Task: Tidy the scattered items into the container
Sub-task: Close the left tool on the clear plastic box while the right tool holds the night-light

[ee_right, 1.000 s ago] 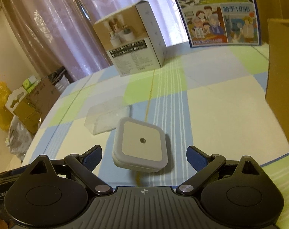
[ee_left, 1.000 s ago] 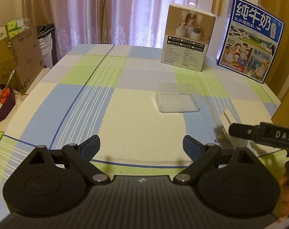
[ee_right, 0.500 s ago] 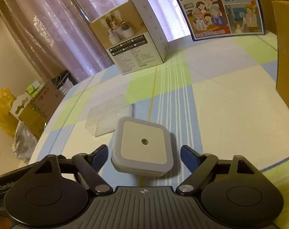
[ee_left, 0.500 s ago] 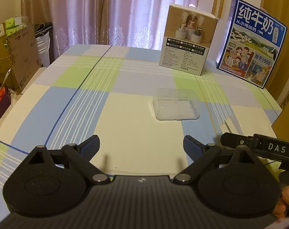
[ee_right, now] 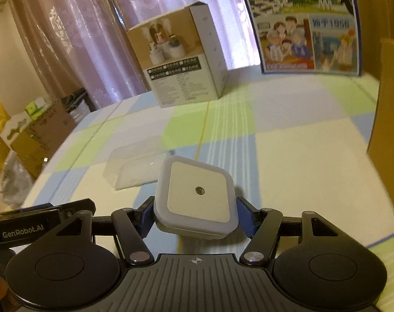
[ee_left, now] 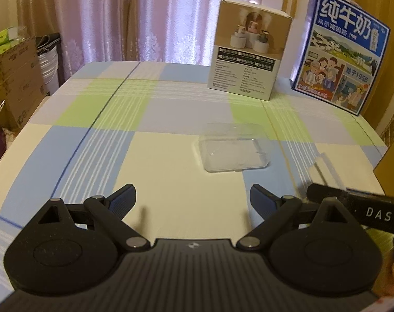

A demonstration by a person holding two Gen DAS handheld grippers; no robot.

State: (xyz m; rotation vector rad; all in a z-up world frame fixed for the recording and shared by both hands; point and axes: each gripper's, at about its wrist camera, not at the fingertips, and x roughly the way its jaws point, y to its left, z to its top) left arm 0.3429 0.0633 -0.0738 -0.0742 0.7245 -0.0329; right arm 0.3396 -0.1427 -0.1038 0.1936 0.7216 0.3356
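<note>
A square white night light [ee_right: 197, 197] with a small sensor dot sits between my right gripper's [ee_right: 195, 214] blue pads, which are shut on its two sides. It is just above the checked tablecloth. A clear plastic case [ee_right: 134, 167] lies just beyond it to the left, and also shows in the left wrist view [ee_left: 234, 150]. My left gripper [ee_left: 191, 200] is open and empty, low over the cloth, short of the clear case. A brown cardboard container wall [ee_right: 386, 135] stands at the right edge.
A beige product box [ee_left: 246, 57] and a blue milk carton box [ee_left: 345, 62] stand at the table's far side. Cardboard boxes [ee_left: 17, 78] and a bucket sit on the floor to the left. The right gripper's body [ee_left: 358, 210] crosses the left view's right edge.
My right gripper has moved forward and closed its pads on the night light, which was lying free between open fingers. My left gripper drifted slightly and stayed open.
</note>
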